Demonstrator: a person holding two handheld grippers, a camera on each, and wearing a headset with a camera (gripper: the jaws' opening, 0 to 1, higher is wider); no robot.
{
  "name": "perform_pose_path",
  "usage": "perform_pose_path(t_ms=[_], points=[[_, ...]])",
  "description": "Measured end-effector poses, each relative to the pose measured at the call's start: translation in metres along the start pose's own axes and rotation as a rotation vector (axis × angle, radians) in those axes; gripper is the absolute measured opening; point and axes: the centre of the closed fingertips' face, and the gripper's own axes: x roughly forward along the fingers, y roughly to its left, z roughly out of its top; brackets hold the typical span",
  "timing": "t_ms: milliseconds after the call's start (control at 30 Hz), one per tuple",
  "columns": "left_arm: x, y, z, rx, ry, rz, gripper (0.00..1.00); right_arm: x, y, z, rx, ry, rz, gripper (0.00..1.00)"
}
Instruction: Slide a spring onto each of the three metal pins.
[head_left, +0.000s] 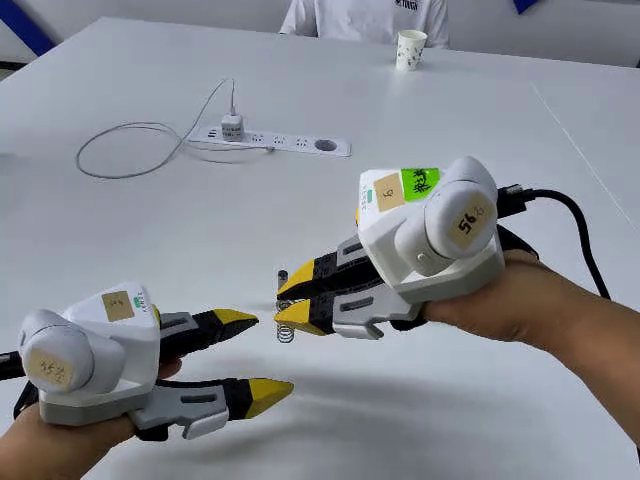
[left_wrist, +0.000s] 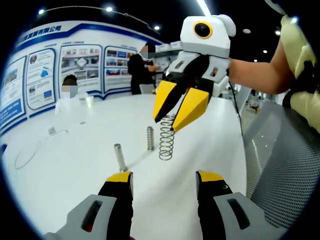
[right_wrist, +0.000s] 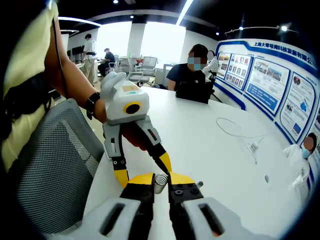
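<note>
Tabletop (head_left: 300, 80), white: carrying all below. Right gripper (head_left: 288, 300): pinching spring (left_wrist: 166, 137) at its top coils, dangling it tableward. Left gripper (head_left: 262, 352): gaping wide, gripping nothing, pointing at spring. Metal pins (left_wrist: 120, 156): standing upright just beside spring.

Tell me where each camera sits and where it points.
Head view: on the head, looking down at the table; left hand-held gripper, right hand-held gripper, right forearm.
Left gripper view: on the left one, facing the right one; own open jaws, right forearm.
Right gripper view: on the right one, facing the left one; own jaws, left arm.
Shared: all see the spring.
</note>
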Motion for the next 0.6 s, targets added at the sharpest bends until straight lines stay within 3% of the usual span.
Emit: perform_pose_path(t_ms=[600], points=[[-0.001, 0.006, -0.003, -0.024, 0.002, 0.023, 0.59, 0.000, -0.014, -0.002, 0.015, 0.002, -0.026, 0.11]])
